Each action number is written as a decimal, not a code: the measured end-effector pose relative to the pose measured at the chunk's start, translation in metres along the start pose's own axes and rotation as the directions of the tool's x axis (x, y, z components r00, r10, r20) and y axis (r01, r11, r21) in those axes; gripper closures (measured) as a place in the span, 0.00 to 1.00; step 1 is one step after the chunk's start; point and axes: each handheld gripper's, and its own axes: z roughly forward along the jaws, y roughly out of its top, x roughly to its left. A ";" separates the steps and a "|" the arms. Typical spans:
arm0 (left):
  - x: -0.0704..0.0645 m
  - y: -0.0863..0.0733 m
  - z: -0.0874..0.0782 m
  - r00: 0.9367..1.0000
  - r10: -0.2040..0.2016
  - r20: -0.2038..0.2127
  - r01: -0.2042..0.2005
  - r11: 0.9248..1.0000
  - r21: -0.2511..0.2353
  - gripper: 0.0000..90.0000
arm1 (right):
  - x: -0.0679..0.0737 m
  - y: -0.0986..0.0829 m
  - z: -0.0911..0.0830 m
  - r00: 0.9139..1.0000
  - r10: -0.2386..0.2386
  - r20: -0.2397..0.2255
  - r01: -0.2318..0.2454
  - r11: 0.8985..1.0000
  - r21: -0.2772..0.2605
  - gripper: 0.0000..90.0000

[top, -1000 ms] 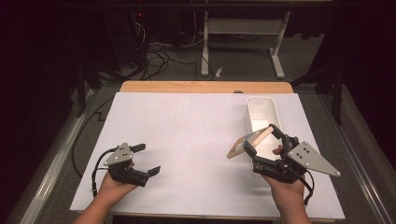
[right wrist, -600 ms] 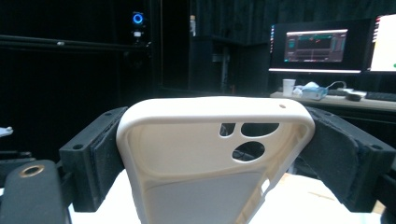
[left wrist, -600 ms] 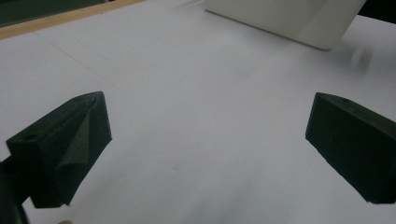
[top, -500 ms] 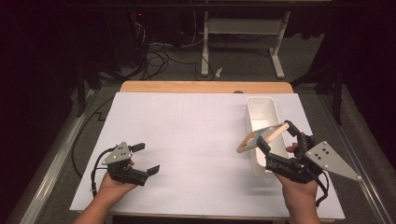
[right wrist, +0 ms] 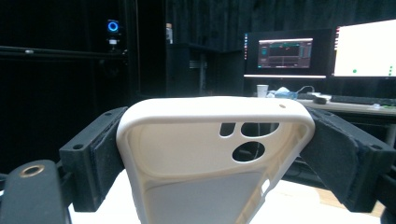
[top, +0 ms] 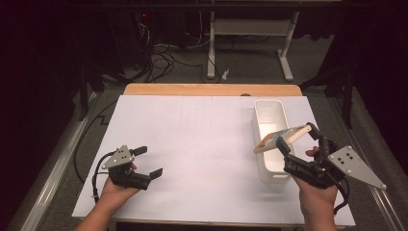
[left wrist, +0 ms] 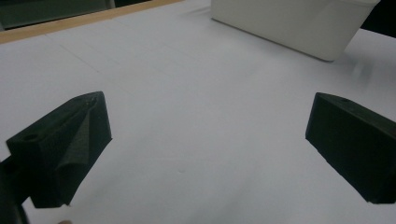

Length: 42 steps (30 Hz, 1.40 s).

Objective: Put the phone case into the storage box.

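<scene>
Right claw (top: pixel 292 138) clenched on phone case (top: pixel 280 138), held tilted above bin (top: pixel 269 111). Left claw (top: pixel 148 161) released, well left of bin, on surface (top: pixel 192 134). Could slip: edge grip only.

Left hand-held gripper (top: pixel 147 162) rests low, jaws apart; right hand-held gripper (top: pixel 294 139) (raised) is clamped.

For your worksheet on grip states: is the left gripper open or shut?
Open. The left gripper has its two black jaws far apart, with bare white table between them and nothing held.
</scene>
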 end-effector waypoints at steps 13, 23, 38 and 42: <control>0.000 -0.001 0.000 1.000 0.006 0.000 -0.006 1.000 0.003 0.02 | -0.016 0.003 -0.010 0.998 0.010 0.067 -0.009 1.000 -0.019 0.14; 0.000 -0.001 0.000 1.000 0.012 0.002 -0.012 1.000 0.005 0.02 | -0.025 -0.001 -0.014 0.994 0.007 0.106 -0.005 1.000 -0.016 0.14; -0.002 -0.001 -0.001 1.000 0.015 0.014 -0.015 1.000 0.005 0.02 | -0.030 -0.009 -0.012 0.991 -0.005 0.136 0.003 1.000 0.016 0.14; -0.001 -0.001 -0.001 1.000 0.017 0.010 -0.017 1.000 0.006 0.02 | -0.029 -0.009 -0.012 0.990 -0.008 0.138 0.006 1.000 0.017 0.14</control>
